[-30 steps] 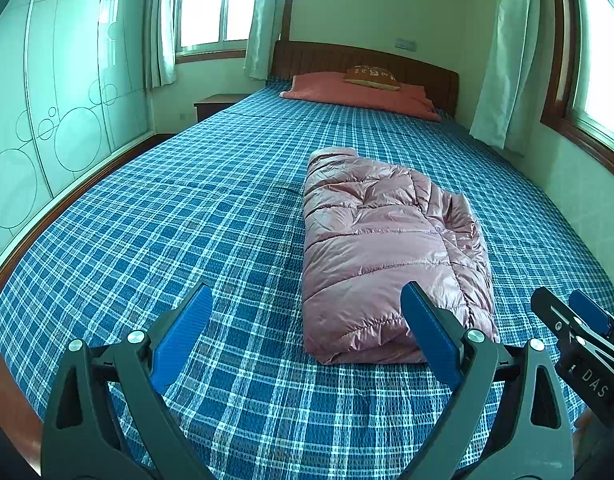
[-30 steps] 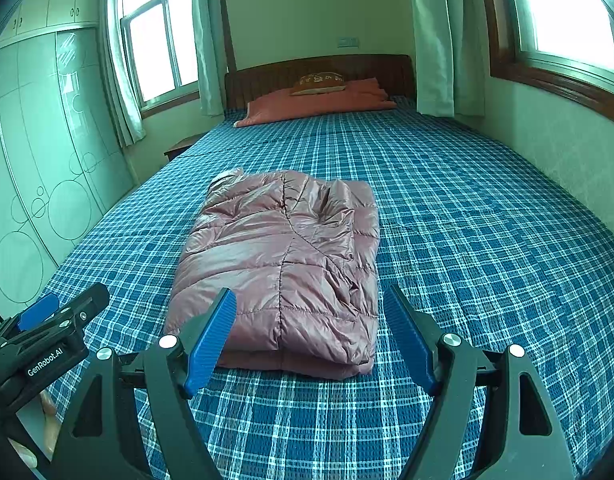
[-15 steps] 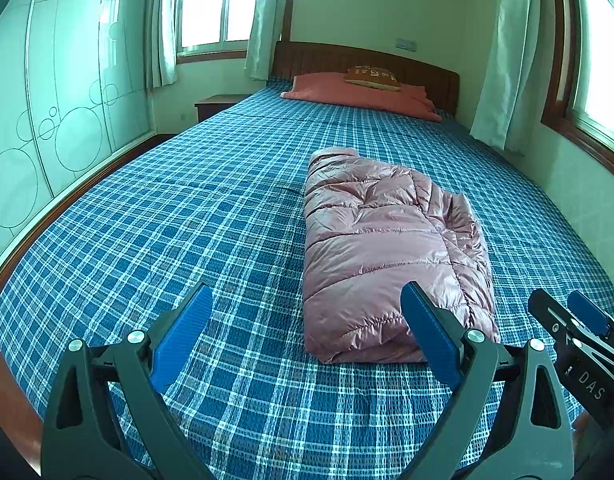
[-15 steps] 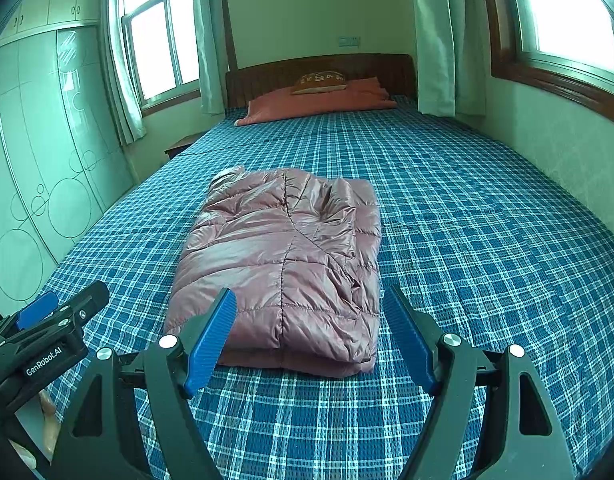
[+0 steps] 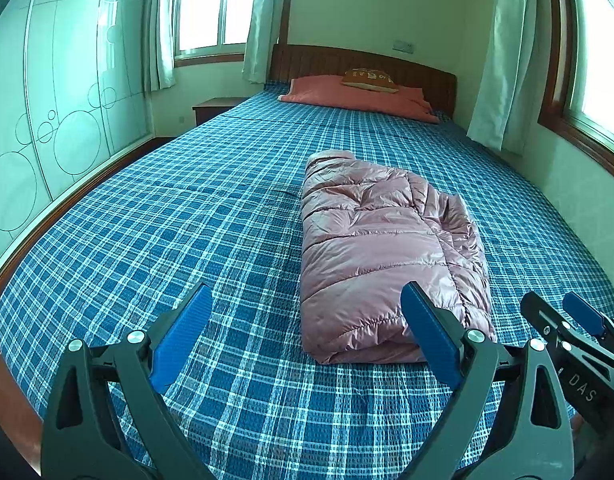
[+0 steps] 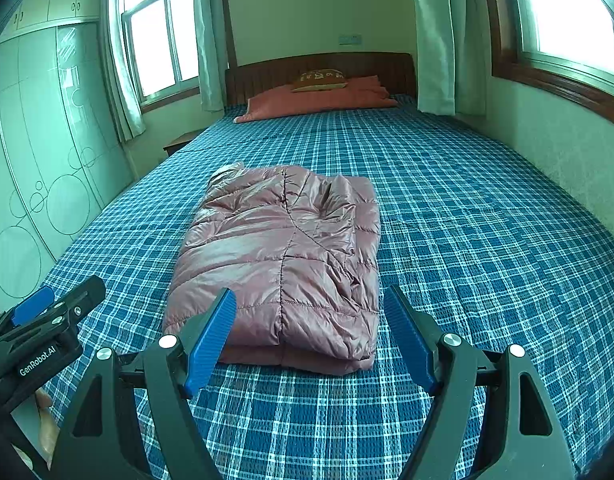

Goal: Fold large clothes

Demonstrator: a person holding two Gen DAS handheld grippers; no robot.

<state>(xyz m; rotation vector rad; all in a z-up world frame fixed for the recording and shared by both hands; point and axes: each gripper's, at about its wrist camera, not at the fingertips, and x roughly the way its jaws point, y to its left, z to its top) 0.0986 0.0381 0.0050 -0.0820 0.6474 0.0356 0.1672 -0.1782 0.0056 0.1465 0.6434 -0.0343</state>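
Note:
A shiny pink down jacket [image 5: 387, 248] lies folded into a long bundle on the blue plaid bed [image 5: 187, 220]; it also shows in the right wrist view [image 6: 283, 256]. My left gripper [image 5: 307, 332] is open and empty, held above the bed's near end, left of the jacket's near edge. My right gripper [image 6: 309, 324] is open and empty, just short of the jacket's near edge. Each gripper shows at the edge of the other's view: the right one [image 5: 575, 332], the left one [image 6: 51, 316].
An orange pillow [image 5: 359, 96] with a small brown cushion [image 5: 369, 78] lies at the wooden headboard. A wardrobe [image 5: 35, 128] stands along the left, a nightstand [image 5: 215, 108] at the far left, a wall with windows [image 6: 567, 128] on the right.

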